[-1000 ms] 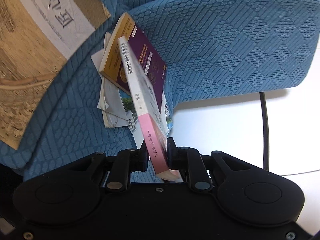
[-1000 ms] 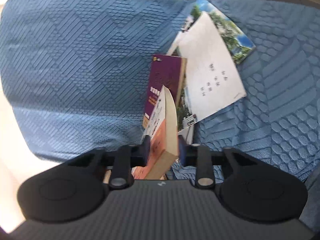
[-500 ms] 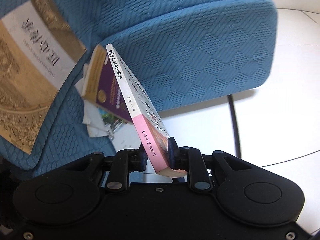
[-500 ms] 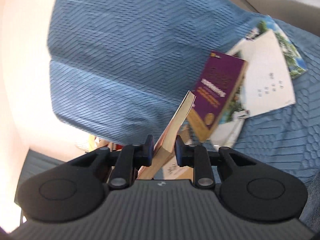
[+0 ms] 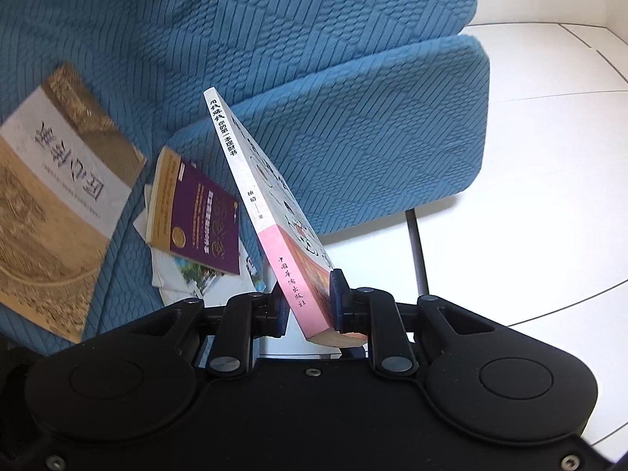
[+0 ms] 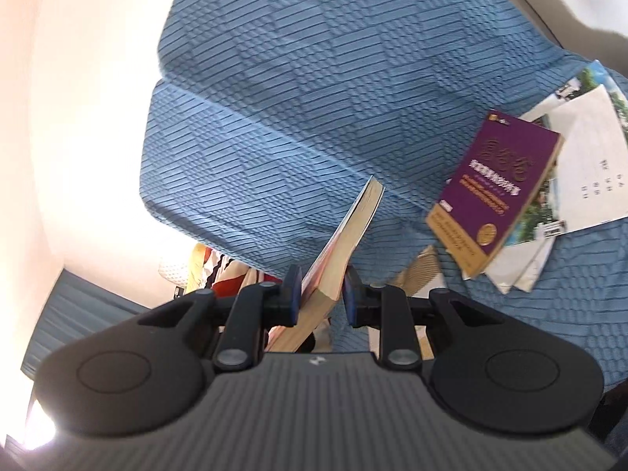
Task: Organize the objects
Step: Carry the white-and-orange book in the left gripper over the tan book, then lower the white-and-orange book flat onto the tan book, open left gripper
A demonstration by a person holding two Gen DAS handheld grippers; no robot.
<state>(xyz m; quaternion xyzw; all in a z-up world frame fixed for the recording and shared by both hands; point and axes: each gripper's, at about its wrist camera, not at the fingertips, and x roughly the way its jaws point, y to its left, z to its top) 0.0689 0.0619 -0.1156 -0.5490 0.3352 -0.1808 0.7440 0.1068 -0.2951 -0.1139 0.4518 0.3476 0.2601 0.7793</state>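
Both grippers were closed on one paperback book (image 5: 271, 212), which was held tilted in the air above a blue quilted sofa (image 5: 353, 117). By the left gripper (image 5: 308, 306) the book was clamped at its pink lower spine end, a pad (image 5: 338, 298) being pressed against its cover on one side and the other pad against the opposite cover. By the right gripper (image 6: 321, 294) the same book (image 6: 345, 235) was pinched at the page-edge side, its cream page block being seen between the two blue pads (image 6: 293, 294). The book's white spine, printed with black characters, was slanted up and to the left in the left wrist view.

On the sofa seat a purple book (image 5: 196, 219) was seen lying on top of several white leaflets (image 5: 184, 278), partly covering them. Beside that pile, well to the left, a large tan and white book (image 5: 59, 196) was laid flat. Behind the held book the sofa's padded armrest (image 5: 392, 137) was seen, and beyond it a white tiled floor (image 5: 530, 216), across which a dark cable (image 5: 416, 251) was run.
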